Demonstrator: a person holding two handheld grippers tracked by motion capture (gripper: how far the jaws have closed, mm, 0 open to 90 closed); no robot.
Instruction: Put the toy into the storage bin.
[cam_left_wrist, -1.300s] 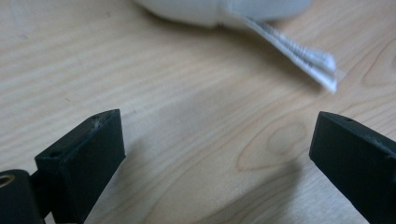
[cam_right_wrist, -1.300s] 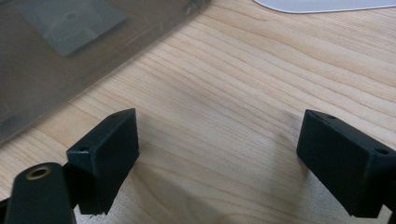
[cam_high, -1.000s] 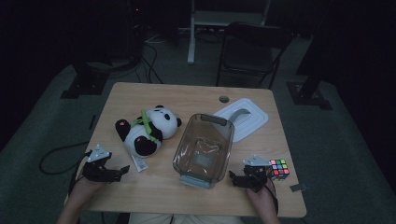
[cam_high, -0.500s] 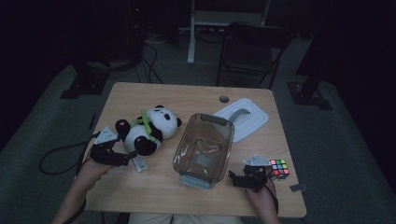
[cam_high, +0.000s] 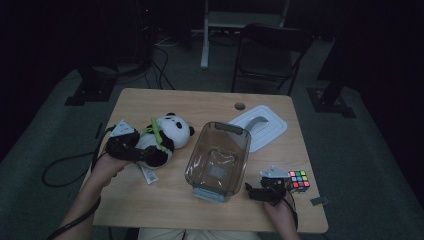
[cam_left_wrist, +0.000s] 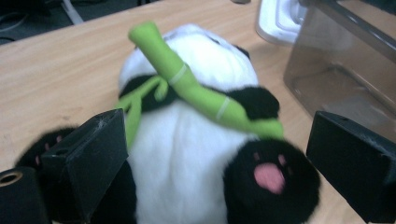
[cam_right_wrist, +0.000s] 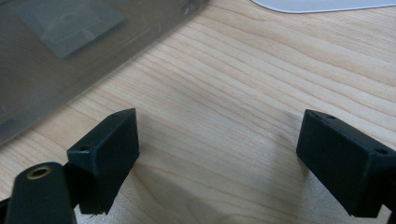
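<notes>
Left hand-held gripper (cam_left_wrist: 219, 158) is straddling the panda (cam_left_wrist: 201, 140), jaws spread (contact seemingly not made); right hand-held gripper (cam_right_wrist: 217, 158) is resting released over bare tabletop (cam_right_wrist: 261, 84).

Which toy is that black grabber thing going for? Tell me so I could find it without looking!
Start at the wooden table and find the clear plastic box in the middle. Just left of it lies a plush panda, with the left gripper open around its legs. It is the only soft, black-and-white thing there, hugging a green bamboo stick.
</notes>
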